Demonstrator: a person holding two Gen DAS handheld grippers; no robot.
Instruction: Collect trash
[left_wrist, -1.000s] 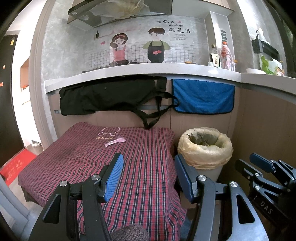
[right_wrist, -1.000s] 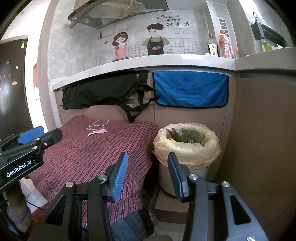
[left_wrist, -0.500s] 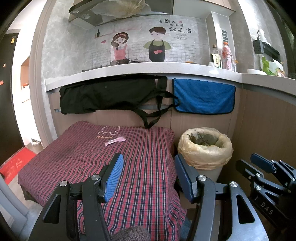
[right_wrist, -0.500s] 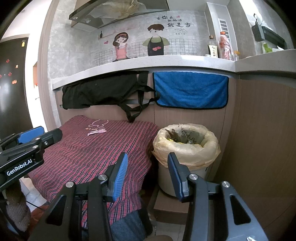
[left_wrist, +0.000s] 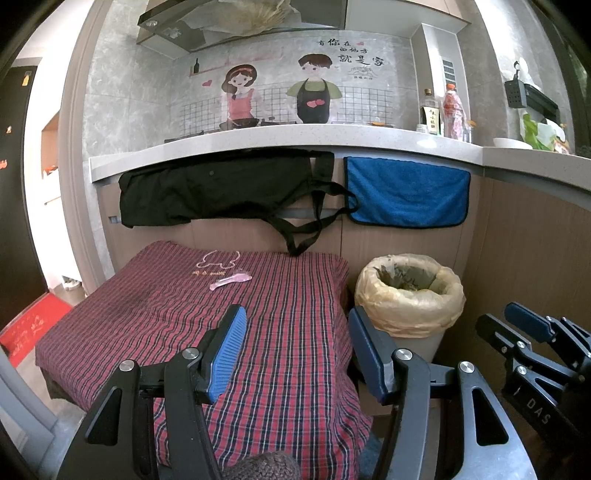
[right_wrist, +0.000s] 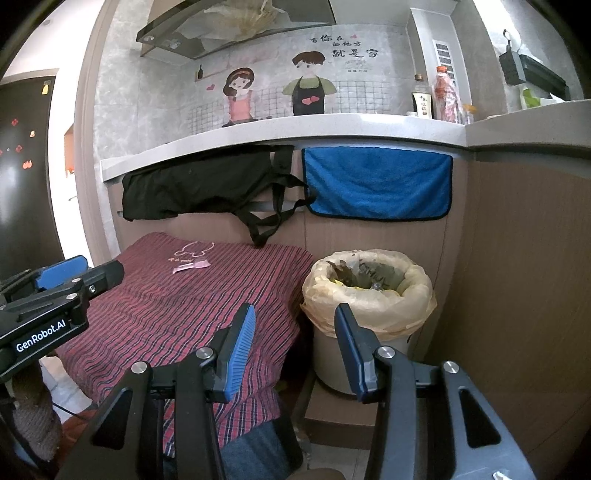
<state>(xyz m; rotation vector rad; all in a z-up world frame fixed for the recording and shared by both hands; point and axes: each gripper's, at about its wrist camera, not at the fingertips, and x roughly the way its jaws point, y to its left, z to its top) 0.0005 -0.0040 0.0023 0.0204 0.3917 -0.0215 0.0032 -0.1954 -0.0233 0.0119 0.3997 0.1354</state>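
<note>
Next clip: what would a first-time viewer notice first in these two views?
Probably the red plaid cloth over the low surface on the left, with a small pink wrapper lying near its far end. Right of it stands a bin with a yellowish bag, already holding trash. Above hang a black apron and a blue towel.

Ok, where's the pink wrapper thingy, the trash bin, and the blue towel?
pink wrapper (left_wrist: 229, 280), left wrist view, on its middle.
trash bin (right_wrist: 369, 314), right wrist view, on the front of its yellowish bag liner.
blue towel (left_wrist: 406, 195), left wrist view, on the middle of the cloth.
</note>
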